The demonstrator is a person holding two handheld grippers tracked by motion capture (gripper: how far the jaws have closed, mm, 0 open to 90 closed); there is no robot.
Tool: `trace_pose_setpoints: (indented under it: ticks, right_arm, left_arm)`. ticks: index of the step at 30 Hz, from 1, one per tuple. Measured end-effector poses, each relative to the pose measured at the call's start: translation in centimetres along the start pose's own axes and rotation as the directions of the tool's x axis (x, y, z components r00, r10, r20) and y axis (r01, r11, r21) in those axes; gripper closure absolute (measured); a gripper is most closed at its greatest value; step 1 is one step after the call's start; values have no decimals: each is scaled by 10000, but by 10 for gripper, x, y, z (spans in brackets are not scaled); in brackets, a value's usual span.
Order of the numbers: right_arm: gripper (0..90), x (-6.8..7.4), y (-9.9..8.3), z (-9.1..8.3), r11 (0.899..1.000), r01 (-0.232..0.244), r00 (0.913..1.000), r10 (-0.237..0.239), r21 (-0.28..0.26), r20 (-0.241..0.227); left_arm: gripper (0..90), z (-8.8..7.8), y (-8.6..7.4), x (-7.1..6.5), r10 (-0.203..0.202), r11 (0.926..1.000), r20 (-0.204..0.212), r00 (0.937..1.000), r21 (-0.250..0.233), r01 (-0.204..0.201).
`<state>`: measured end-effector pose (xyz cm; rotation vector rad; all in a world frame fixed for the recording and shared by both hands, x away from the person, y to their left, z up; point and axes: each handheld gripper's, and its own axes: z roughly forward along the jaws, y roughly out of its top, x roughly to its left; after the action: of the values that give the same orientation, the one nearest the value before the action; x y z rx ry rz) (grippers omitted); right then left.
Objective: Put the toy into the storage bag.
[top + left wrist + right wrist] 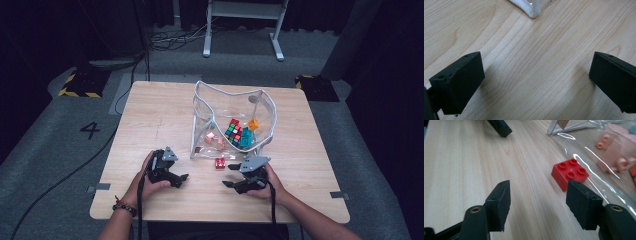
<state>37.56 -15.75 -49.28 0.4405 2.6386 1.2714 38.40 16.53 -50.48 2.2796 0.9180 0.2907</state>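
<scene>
High view: red brick (220, 163) lies on the table (150, 125), touching the clear bag (265, 107) of toys, just ahead of the open, empty right gripper (230, 175). Left gripper (185, 176) gapes empty. Floor number "4" (90, 130).

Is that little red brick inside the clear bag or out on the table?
Out. The red brick sits studs-up on the bare table, beside the clear bag, ahead of the right hand-held gripper.

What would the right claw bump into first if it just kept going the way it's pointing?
Most likely the red brick on the table: it lies just ahead of the right claw, a little toward one jaw. The clear bag sits right behind it. Depth is hard to judge, so the claw might slide past it.
</scene>
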Motion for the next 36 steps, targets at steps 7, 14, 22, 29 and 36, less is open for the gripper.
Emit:
trace_pose_setpoints:
  ticks: [7,14,22,29,36]
  right_arm:
    - [360,-2,8,23,9996,154,9937,-127,-237,1114]
    - [358,-4,14,28,9994,250,9926,-218,-257,1197]
    - [339,-11,20,40,9972,690,9887,-720,273,1312]
    - [415,-16,24,49,9976,671,9939,-686,196,858]
    - [587,-13,22,44,9974,572,9983,-577,442,97]
  left_arm:
    - [0,0,0,0,3,10000,-1,10000,-1,-3]
    - [1,0,0,0,8,10000,1,10000,-5,-8]
    - [1,0,0,0,0,10000,-2,10000,-2,0]
    - [1,0,0,0,2,10000,-6,10000,-16,-2]
    - [1,0,0,0,3,10000,-7,10000,-20,-3]
